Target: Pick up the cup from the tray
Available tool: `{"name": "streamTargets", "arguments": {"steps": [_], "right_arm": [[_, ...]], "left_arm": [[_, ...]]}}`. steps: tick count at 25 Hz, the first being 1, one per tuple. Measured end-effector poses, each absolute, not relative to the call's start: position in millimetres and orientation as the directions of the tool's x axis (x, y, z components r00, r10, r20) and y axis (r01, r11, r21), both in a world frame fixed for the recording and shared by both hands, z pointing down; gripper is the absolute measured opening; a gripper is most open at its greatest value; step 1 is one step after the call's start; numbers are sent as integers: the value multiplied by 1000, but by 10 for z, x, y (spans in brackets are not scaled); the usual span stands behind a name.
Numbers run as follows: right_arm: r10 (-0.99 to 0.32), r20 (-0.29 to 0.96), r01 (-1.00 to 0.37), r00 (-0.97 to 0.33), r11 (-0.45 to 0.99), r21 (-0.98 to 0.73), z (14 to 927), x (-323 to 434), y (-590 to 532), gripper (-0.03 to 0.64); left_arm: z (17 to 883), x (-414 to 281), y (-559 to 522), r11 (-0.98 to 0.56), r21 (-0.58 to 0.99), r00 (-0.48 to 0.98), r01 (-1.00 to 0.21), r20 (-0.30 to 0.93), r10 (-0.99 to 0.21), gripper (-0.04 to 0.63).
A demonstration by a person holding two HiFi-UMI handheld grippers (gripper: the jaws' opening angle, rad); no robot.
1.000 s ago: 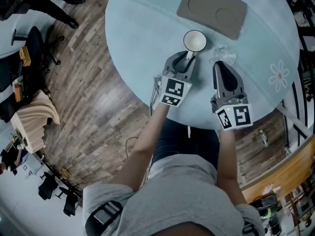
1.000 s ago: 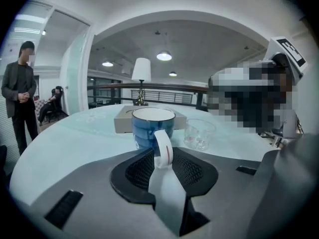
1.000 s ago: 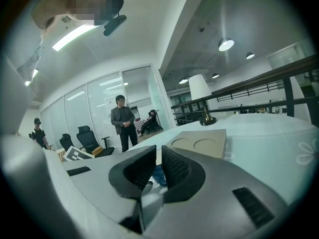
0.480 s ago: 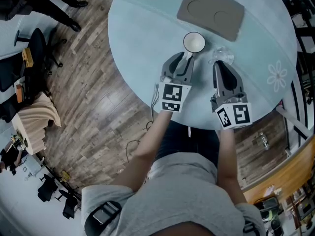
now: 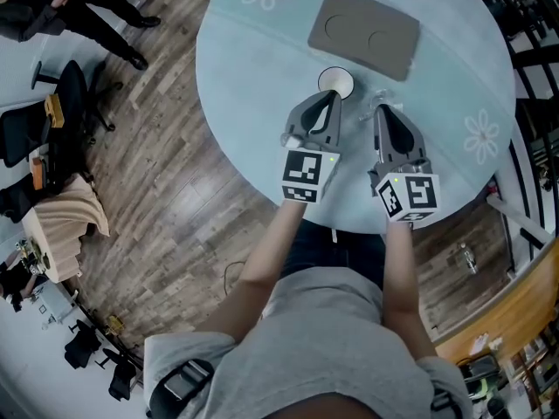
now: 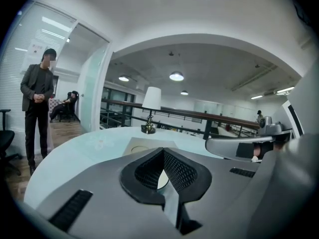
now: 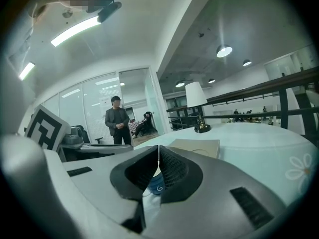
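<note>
The white cup (image 5: 336,82) stands upright on the round pale-blue table (image 5: 253,85), just off the near edge of the brown tray (image 5: 360,31) and not on it. The tray's two round recesses are both bare.

The left gripper (image 5: 334,95) hangs above the table with its tips just on the near side of the cup, close to the rim but apart from it. Its jaws have just been closing and now meet at the tips with nothing between them. In the left gripper view the pads (image 6: 177,171) come together at a point, and the cup (image 6: 160,179) shows only as a pale oval through the opening behind them, lower down and beyond the jaws.

The right gripper (image 5: 383,108) is beside the left one, further from the cup, pointing towards the tray's right half. Its jaws have also just been closing and are together, empty. A small clear glass object (image 5: 377,101) lies on the table at its tips; whether they touch it cannot be told. In the right gripper view a blue surface with a pale swirl (image 7: 157,185) shows low in the opening behind the pads; whether that is the cup's side cannot be told
</note>
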State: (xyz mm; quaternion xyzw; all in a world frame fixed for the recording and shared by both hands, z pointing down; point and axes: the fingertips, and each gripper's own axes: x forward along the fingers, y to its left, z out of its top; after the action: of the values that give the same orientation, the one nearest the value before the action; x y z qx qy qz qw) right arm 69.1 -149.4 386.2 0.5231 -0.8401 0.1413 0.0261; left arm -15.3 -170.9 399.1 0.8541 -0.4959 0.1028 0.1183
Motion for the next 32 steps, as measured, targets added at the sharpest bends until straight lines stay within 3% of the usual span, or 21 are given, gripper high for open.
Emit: {"name": "streamTargets", "arguments": {"steps": [16,32], "right_arm": [[-895,144,-903,-421,400,-154,3475,832,-1535,8],[-900,147,-908,-411,391,-147,3429,816,-1575,8]], "left_arm": [[3498,108,-1747,-493,22,486,-870,220,-846,8],[3539,120,-1739,-500,-8,485,-866,230,-844,8]]}}
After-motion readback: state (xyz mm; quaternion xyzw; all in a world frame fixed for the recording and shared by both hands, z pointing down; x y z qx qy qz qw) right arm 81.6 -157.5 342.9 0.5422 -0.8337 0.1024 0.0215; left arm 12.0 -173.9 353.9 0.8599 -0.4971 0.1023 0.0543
